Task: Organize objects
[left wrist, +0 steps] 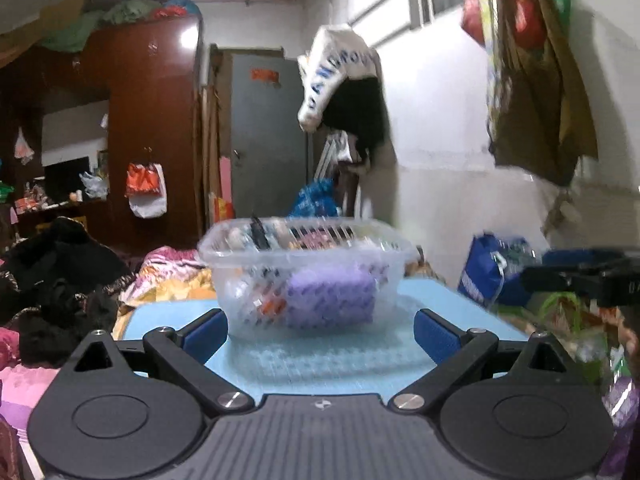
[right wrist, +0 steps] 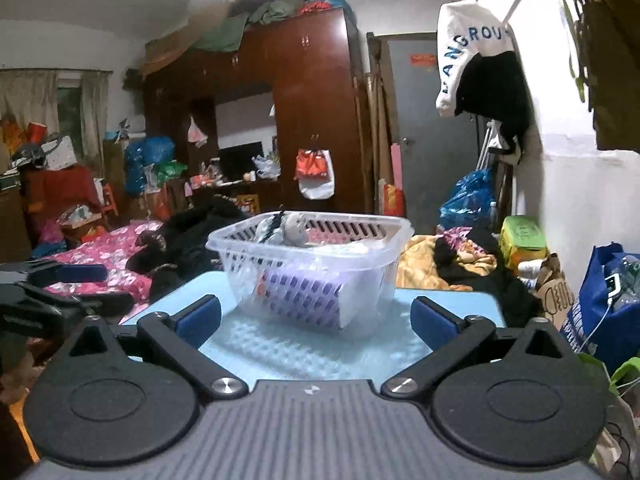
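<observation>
Left wrist view: the clear slotted basket (left wrist: 306, 268) sits on the light blue table (left wrist: 460, 304), dead ahead of my left gripper (left wrist: 320, 330) and just beyond the pads. Its long axis runs across the view, side to side. The jaws stand wide apart, nothing between them, touching nothing. A purple box (left wrist: 330, 300) lies inside the basket. Frame is blurred, so the small items are unreadable. The right gripper (left wrist: 576, 278) shows at the right edge.

Right wrist view: same basket (right wrist: 310, 272) ahead of my right gripper (right wrist: 316, 320), slightly turned, near corner toward me. The jaws are spread wide and empty. The blue pads (right wrist: 434, 322) flank the basket's base but sit short of it, no contact. Neither hand looks clearly nearer.
</observation>
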`<action>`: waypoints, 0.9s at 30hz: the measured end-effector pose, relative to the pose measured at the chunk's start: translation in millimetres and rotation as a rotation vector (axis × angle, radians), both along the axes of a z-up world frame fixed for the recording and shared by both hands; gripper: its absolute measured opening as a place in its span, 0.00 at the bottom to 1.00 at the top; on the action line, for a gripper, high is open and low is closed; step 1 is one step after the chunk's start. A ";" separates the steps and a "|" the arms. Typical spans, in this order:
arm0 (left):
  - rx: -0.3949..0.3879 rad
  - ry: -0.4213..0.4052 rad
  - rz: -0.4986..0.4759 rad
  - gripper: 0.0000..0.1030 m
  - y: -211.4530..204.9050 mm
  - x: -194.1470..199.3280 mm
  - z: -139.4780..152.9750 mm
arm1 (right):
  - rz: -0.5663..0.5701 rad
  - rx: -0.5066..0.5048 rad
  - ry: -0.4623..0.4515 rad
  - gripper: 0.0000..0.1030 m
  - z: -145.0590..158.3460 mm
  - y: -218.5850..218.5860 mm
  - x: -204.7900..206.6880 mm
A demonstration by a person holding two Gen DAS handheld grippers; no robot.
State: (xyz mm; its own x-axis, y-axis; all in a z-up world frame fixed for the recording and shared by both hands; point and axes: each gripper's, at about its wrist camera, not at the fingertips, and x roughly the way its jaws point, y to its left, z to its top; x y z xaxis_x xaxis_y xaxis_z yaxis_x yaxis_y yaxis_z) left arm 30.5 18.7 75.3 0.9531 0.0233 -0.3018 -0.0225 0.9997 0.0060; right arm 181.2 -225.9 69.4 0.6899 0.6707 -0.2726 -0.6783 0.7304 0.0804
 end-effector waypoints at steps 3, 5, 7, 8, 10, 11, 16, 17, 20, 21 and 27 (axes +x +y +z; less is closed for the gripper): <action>0.001 0.009 -0.006 0.98 -2.4 1.0 -4.1 | -0.016 -0.023 -0.023 1.00 -1.9 5.2 -0.5; -0.008 0.011 -0.005 0.98 -0.2 -0.7 -7.0 | 0.000 -0.031 -0.013 1.00 -4.5 8.0 -1.0; -0.013 0.007 0.004 0.98 2.0 -2.9 -7.3 | 0.008 -0.033 -0.014 1.00 -8.1 8.5 -5.1; -0.014 0.002 0.011 0.98 3.1 -3.5 -6.6 | 0.008 -0.032 -0.017 1.00 -8.9 9.4 -5.1; -0.015 -0.007 0.019 0.98 3.1 -7.8 -6.5 | 0.012 -0.023 -0.016 1.00 -12.2 8.9 -8.6; -0.018 -0.011 0.017 0.98 3.2 -8.6 -6.0 | 0.017 -0.017 -0.011 1.00 -13.3 9.4 -8.5; -0.011 -0.016 0.012 0.98 -1.1 -7.7 -5.9 | 0.036 0.049 0.013 1.00 -26.1 2.8 -17.0; -0.010 -0.016 0.008 0.98 -1.9 -7.7 -6.3 | 0.035 0.062 0.020 1.00 -28.4 2.0 -17.3; -0.005 -0.019 -0.001 0.98 -4.2 -8.0 -7.3 | 0.046 0.067 0.046 1.00 -31.5 2.0 -18.8; -0.004 -0.021 -0.001 0.98 -4.2 -8.3 -7.3 | 0.047 0.066 0.045 1.00 -30.8 1.4 -19.3; -0.007 -0.030 -0.004 0.98 -8.2 -9.5 -6.1 | 0.032 0.072 0.028 1.00 -28.6 -2.7 -22.9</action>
State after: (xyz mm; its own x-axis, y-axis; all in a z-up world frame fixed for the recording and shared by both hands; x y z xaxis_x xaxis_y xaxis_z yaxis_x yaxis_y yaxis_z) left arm 21.0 10.5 69.2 0.9617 0.0176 -0.2737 -0.0188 0.9998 -0.0016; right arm 158.3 -228.6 40.8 0.6608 0.7106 -0.2417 -0.6978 0.7002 0.1509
